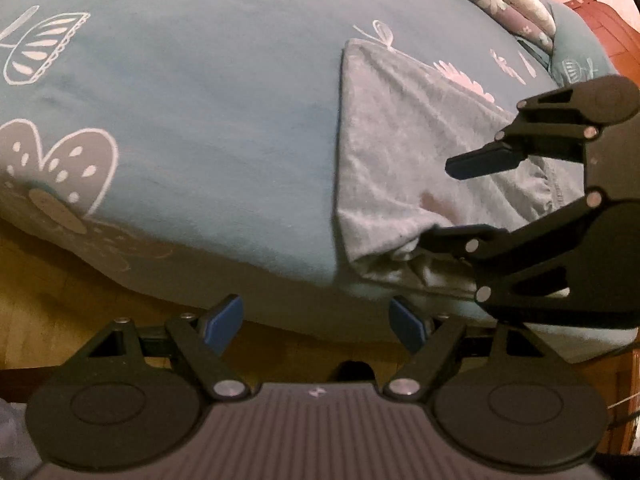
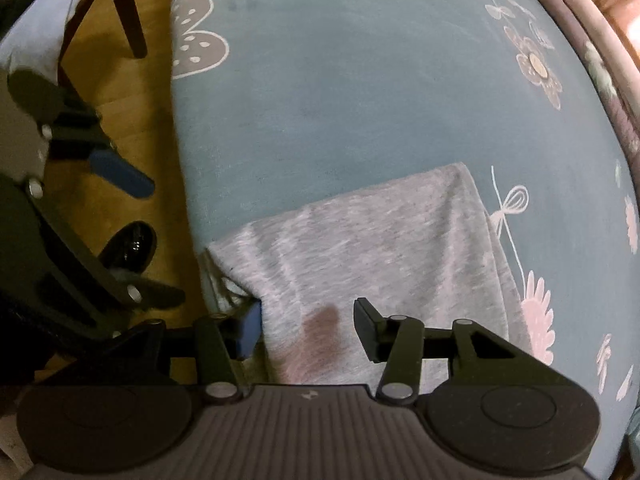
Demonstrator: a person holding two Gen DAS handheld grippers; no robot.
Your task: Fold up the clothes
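The folded grey garment (image 2: 372,248) hangs over the bed (image 1: 200,120) edge; both hand-held grippers, left (image 1: 316,324) and right (image 2: 308,330), gape empty, so it may slide floorward.

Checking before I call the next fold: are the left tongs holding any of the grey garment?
No, the left tongs stand open with nothing between them, short of the grey garment on the bed.

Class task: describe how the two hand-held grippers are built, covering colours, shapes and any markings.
Both match. The left hand-held gripper and the right hand-held gripper have black linkage arms with silver rivets, blue pads on the fingers, round black discs either side, and a grey ribbed body bearing a small white mark.
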